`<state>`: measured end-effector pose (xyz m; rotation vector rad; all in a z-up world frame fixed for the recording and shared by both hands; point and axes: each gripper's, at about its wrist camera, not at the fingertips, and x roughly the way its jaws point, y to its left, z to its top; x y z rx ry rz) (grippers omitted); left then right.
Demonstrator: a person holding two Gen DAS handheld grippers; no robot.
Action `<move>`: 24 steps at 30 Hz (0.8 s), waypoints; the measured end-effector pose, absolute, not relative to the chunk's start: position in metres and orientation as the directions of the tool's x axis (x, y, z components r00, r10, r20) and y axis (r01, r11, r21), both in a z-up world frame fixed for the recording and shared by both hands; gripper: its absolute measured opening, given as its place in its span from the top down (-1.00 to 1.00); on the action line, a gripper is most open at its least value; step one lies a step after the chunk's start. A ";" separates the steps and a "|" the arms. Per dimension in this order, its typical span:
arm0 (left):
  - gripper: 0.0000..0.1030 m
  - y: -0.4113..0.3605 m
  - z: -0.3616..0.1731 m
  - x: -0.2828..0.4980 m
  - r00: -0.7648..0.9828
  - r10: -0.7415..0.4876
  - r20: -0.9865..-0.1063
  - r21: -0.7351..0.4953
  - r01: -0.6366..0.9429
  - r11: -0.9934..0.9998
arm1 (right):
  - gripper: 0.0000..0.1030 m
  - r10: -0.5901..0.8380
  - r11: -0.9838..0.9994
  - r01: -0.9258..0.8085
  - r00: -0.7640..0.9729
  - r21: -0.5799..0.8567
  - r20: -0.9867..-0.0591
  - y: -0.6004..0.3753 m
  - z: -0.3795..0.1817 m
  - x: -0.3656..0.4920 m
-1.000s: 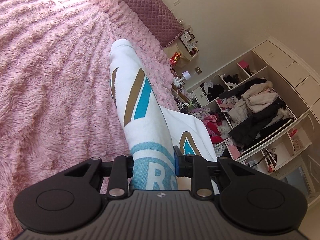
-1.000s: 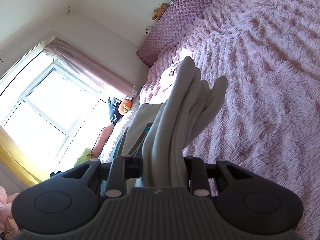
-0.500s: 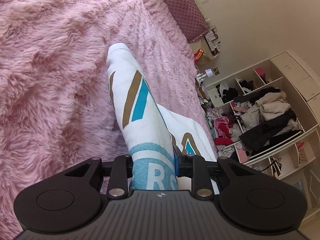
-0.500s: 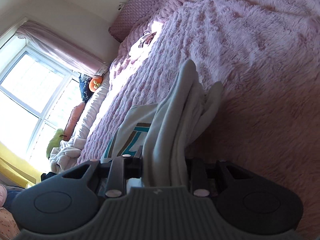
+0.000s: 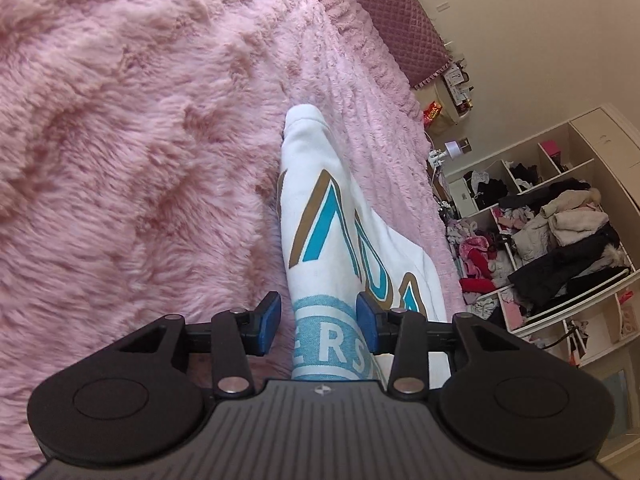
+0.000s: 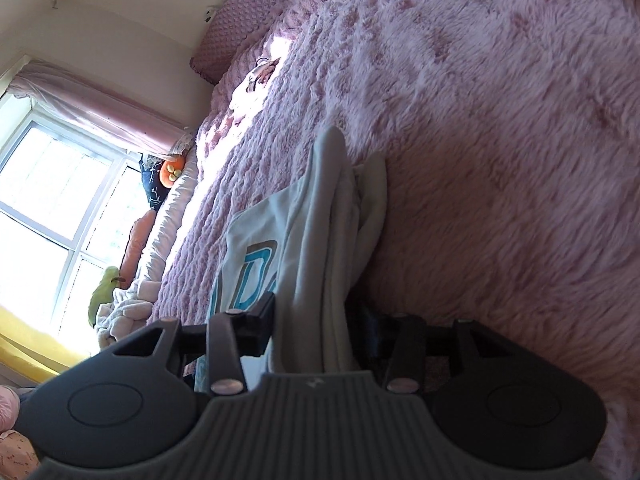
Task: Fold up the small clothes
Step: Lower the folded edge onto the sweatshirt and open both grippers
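A white sweatshirt (image 5: 320, 216) with teal and brown lettering lies folded into a long ridge on the pink fluffy blanket (image 5: 140, 160). My left gripper (image 5: 318, 312) straddles its near end. Its jaws are opening, and the blue pads stand clear of the cloth, with a gap on the left side. In the right wrist view the same sweatshirt (image 6: 316, 220) shows as several stacked grey-white layers on the blanket (image 6: 500, 160). My right gripper (image 6: 316, 316) is around that end. Its jaws are opening too, and the right pad stands off the fabric.
A quilted mauve headboard (image 5: 392, 12) closes the bed's far end. Open shelves stuffed with clothes (image 5: 560, 232) stand to the right, past a cluttered nightstand (image 5: 440, 116). A bright window (image 6: 48, 200) with soft toys (image 6: 172, 168) lies left. A small item (image 6: 262, 72) rests near the pillows.
Both grippers came down toward the blanket with the sweatshirt, and both sets of jaws spread apart, so the cloth is no longer pinched and rests on the bed.
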<state>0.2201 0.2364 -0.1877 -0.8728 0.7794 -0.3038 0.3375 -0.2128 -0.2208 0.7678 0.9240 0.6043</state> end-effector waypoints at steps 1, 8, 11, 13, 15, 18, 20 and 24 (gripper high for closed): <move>0.10 0.240 -0.179 0.216 0.707 -0.508 -0.492 -0.757 -0.059 0.651 | 0.20 0.724 0.611 -0.150 0.503 0.777 -0.472 -0.215 -0.213 0.334; 0.04 0.233 -0.135 0.237 0.786 -0.485 -0.383 -0.749 0.044 0.662 | 0.17 0.712 0.621 -0.303 0.604 0.723 -0.358 -0.201 -0.160 0.351; 0.04 0.218 -0.139 0.269 0.779 -0.516 -0.355 -0.772 0.067 0.632 | 0.16 0.726 0.608 -0.300 0.585 0.735 -0.362 -0.183 -0.161 0.375; 0.04 0.210 -0.148 0.290 0.771 -0.526 -0.358 -0.787 0.054 0.614 | 0.16 0.725 0.616 -0.293 0.574 0.731 -0.382 -0.171 -0.167 0.391; 0.04 0.209 -0.163 0.306 0.773 -0.522 -0.360 -0.809 0.019 0.587 | 0.16 0.728 0.620 -0.280 0.554 0.733 -0.404 -0.163 -0.178 0.406; 0.05 0.212 -0.184 0.323 0.770 -0.511 -0.382 -0.825 -0.035 0.564 | 0.20 0.706 0.644 -0.241 0.555 0.726 -0.441 -0.161 -0.195 0.424; 0.06 0.216 -0.194 0.330 0.763 -0.500 -0.410 -0.814 -0.059 0.577 | 0.21 0.696 0.647 -0.220 0.562 0.730 -0.448 -0.166 -0.205 0.430; 0.18 0.220 -0.210 0.329 0.760 -0.495 -0.420 -0.819 -0.084 0.567 | 0.40 0.701 0.622 -0.176 0.559 0.763 -0.442 -0.176 -0.227 0.439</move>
